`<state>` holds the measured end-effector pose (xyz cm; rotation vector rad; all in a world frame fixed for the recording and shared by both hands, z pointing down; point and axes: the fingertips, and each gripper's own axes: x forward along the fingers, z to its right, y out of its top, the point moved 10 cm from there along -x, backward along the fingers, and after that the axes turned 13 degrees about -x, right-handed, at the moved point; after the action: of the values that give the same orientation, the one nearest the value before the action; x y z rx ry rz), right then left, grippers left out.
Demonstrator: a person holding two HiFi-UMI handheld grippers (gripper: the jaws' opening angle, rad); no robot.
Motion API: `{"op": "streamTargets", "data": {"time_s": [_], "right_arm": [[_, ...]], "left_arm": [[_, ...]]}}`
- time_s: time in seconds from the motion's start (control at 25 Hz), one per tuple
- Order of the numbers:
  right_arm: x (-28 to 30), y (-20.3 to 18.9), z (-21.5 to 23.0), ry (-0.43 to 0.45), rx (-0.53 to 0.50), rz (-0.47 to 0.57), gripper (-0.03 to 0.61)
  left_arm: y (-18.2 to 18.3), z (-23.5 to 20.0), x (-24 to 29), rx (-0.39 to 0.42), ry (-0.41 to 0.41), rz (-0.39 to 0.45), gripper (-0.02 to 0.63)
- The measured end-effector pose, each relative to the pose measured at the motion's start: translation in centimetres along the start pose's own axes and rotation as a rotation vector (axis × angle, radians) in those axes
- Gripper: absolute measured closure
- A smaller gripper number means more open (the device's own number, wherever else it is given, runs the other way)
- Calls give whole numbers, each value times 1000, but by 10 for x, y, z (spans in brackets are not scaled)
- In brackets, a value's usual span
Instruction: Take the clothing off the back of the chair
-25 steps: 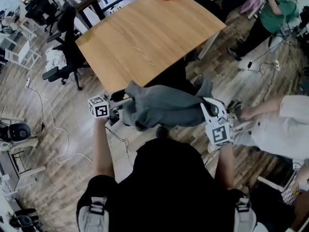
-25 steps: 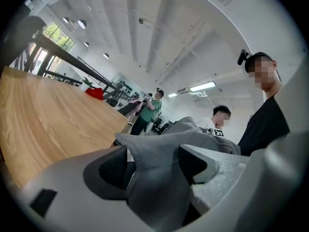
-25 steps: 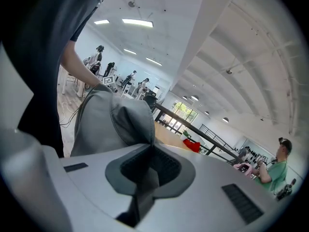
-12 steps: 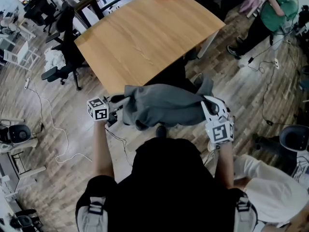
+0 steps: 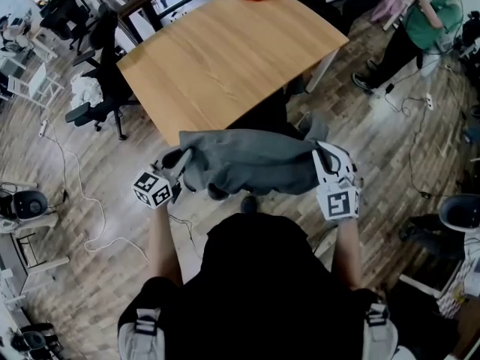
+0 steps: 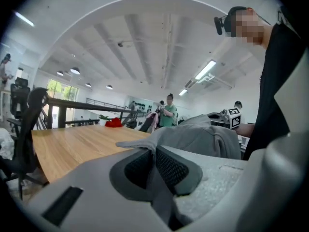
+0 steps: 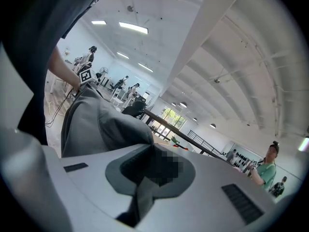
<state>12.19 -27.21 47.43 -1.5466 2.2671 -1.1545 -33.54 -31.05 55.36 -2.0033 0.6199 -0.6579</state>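
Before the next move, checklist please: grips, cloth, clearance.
1. Left gripper grip: ok. Its fingers have just been closing, and the grey garment is pinched between them.
2. Right gripper grip: ok, shut on the garment's other end.
3. Garment off the chair back: cannot tell, the cloth hides it.
4. Clearance to the table edge: cannot tell from above.
5. Person in green well away from the garment: ok.
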Motion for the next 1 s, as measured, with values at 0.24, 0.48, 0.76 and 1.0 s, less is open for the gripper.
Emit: {"op": "streamTargets", "data": {"time_s": [0.24, 0.48, 0.76, 1.0], "right_arm": [[-4, 10, 10, -49, -14, 38, 569], [-13, 21, 16, -79, 3, 61, 569], [-41, 26, 21, -132, -3, 111, 571], [-73, 27, 30, -189, 40, 133, 571]], "left_arm": [[17, 35, -29, 55, 153, 206, 586], [35, 73, -51, 141, 242, 303, 586], [45, 116, -63, 205, 300, 370, 586], [53, 159, -73, 252, 309, 414, 588]]}}
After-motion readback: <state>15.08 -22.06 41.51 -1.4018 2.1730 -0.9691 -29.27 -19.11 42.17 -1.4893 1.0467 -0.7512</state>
